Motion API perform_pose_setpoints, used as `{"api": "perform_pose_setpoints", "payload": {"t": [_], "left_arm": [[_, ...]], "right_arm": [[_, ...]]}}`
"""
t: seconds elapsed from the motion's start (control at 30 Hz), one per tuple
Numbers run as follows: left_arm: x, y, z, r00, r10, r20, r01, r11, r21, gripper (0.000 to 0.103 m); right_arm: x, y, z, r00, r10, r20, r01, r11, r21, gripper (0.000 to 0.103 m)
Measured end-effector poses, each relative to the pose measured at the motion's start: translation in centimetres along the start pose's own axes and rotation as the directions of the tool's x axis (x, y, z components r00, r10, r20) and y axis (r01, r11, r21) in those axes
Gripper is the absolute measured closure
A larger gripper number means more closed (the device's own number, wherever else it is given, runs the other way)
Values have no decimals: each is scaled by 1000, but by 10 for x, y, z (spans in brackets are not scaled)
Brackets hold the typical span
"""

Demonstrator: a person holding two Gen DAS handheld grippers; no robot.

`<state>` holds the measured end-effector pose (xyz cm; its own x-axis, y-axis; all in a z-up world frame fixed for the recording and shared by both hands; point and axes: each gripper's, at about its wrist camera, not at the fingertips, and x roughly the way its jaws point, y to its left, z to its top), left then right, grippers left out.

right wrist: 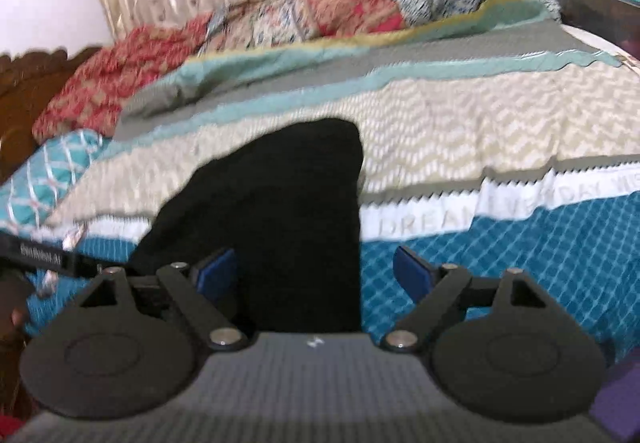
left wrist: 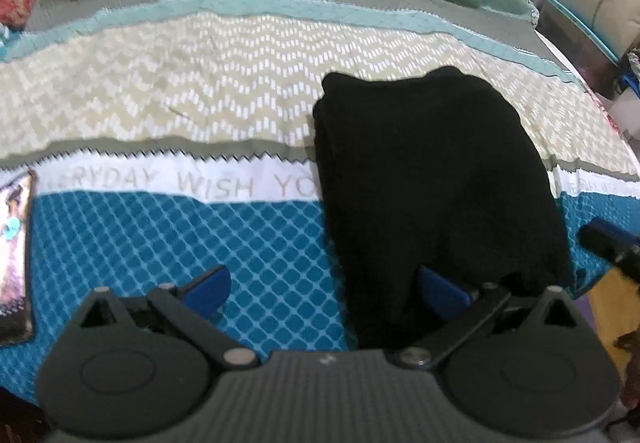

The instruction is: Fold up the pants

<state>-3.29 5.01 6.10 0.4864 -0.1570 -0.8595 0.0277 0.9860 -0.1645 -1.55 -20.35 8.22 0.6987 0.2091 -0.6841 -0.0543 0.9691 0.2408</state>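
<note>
Patterned bedspread [left wrist: 168, 91] under folded pants [left wrist: 432, 179]

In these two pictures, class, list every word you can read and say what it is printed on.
"ERYDAY WISH YO": white band of the bedspread, left view; cut off by the black pants.
"DREAM": same band, right view; the words after it are too blurred.
Strap lettering: too blurred.

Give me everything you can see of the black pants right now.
The black pants lie folded into a compact, roughly rectangular stack on the patterned bedspread, with layered edges showing along one side. The fabric looks soft, matte and plain. The stack spans the teal, white and zigzag bands. Both the left gripper and right gripper are open; neither grips the cloth.
</note>
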Motion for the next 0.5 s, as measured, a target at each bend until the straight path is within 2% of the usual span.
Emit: {"api": "perform_pose_setpoints", "payload": {"t": [0.1, 0.27, 0.5], "left_arm": [[-5, -1, 2, 1000, 22, 17, -22, 1000, -1, 0], [-7, 1, 3, 999, 33, 17, -33, 999, -21, 0], [-6, 5, 4, 999, 42, 17, -42, 998, -37, 0]], "right_arm": [[-3, -7, 5, 1000, 13, 22, -15, 998, 65, 15], [4, -10, 0, 1000, 20, 0, -19, 991, 132, 15], [5, -10, 0, 1000, 28, -8, -26, 989, 148, 16]]}}
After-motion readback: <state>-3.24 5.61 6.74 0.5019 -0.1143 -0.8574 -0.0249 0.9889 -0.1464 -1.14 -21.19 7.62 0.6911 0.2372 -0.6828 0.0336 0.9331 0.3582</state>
